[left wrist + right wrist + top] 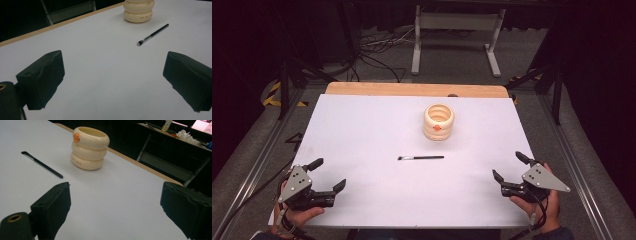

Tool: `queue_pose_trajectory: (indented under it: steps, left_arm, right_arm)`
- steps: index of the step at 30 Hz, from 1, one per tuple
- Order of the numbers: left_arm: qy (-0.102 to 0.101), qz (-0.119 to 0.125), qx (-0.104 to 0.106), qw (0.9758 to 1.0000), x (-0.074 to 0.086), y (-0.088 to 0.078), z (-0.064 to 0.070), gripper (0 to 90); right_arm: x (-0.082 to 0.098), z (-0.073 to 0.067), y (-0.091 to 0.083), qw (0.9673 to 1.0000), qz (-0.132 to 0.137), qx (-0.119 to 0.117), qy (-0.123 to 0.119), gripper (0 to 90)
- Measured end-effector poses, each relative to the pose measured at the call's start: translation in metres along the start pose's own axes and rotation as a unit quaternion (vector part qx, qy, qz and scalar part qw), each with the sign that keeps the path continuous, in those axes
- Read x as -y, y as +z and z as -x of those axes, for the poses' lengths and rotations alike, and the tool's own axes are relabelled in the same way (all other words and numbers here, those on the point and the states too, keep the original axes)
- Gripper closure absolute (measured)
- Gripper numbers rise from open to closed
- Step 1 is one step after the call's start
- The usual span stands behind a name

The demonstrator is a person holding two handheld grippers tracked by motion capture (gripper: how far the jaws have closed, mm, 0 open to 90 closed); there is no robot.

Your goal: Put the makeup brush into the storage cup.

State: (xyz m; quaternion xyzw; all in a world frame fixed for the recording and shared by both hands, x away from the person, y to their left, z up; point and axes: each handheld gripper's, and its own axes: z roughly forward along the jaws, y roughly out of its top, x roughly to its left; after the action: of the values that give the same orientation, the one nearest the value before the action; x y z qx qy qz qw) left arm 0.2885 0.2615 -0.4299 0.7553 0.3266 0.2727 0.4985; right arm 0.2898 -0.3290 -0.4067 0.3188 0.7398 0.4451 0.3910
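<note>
A thin black makeup brush (pixel 421 158) lies flat at the middle of the white table, bristles to the left; it also appears in the left gripper view as the brush (pixel 153 34) and in the right gripper view as the brush (pixel 42 164). Behind it stands a cream ribbed cup (pixel 438 121) with an orange spot, open at the top, seen as the cup (pixel 139 10) and the cup (pixel 89 147). My left gripper (pixel 328 175) rests open near the front left corner. My right gripper (pixel 509 166) rests open near the front right edge. Nothing is between either pair of jaws.
The white table top (pixel 362 135) has a wooden strip (pixel 412 90) along its far edge. Beyond it are a metal stand (pixel 457 35) and cables on the floor. Metal rails run along both sides of the table.
</note>
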Motion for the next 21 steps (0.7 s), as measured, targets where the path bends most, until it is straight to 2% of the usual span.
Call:
queue_pose_trajectory:
  steps: [4,7,10,12,14,15,17,18,19,20,21]
  left_arm:
    - [0.017,-0.012,0.012,0.9997,-0.002,0.004,0.004,4.9]
    - [0.020,-0.024,0.021,0.9993,-0.003,0.007,0.003,6.6]
    - [0.032,-0.039,0.033,0.9982,-0.011,0.016,0.000,8.0]
    - [0.033,-0.042,0.038,0.9979,-0.014,0.018,-0.001,8.2]
    - [0.050,-0.054,0.044,0.9963,-0.023,0.026,-0.001,8.9]
    - [0.050,-0.054,0.044,0.9963,-0.023,0.026,-0.001,9.1]
    - [0.061,-0.071,0.054,0.9942,-0.030,0.032,0.002,9.8]
    - [0.070,-0.087,0.064,0.9918,-0.034,0.038,0.003,9.7]
    - [0.094,-0.117,0.064,0.9865,-0.041,0.048,0.006,13.5]
    - [0.094,-0.117,0.064,0.9865,-0.041,0.048,0.006,15.0]
    - [0.104,-0.130,0.073,0.9833,-0.045,0.055,0.008,15.0]
  right_arm:
    - [0.001,0.001,0.000,1.0000,-0.002,0.001,0.000,11.3]
    - [0.001,0.001,0.000,1.0000,-0.003,0.002,0.003,11.6]
    - [0.000,0.000,0.002,1.0000,-0.009,0.001,0.002,12.0]
    - [0.000,-0.001,0.004,0.9999,-0.013,0.001,-0.002,12.3]
    - [0.000,-0.002,0.005,0.9999,-0.016,-0.001,-0.002,12.3]
    - [0.001,-0.002,0.005,0.9999,-0.017,-0.001,-0.004,12.4]
    - [0.001,-0.003,0.005,0.9998,-0.019,-0.002,-0.004,12.6]
    - [0.002,-0.003,0.006,0.9998,-0.021,-0.003,-0.004,12.7]
    - [0.002,-0.004,0.006,0.9996,-0.026,-0.005,-0.005,13.4]
    - [0.002,-0.004,0.006,0.9996,-0.026,-0.006,-0.006,13.6]
    - [0.002,-0.004,0.006,0.9996,-0.026,-0.006,-0.006,13.6]
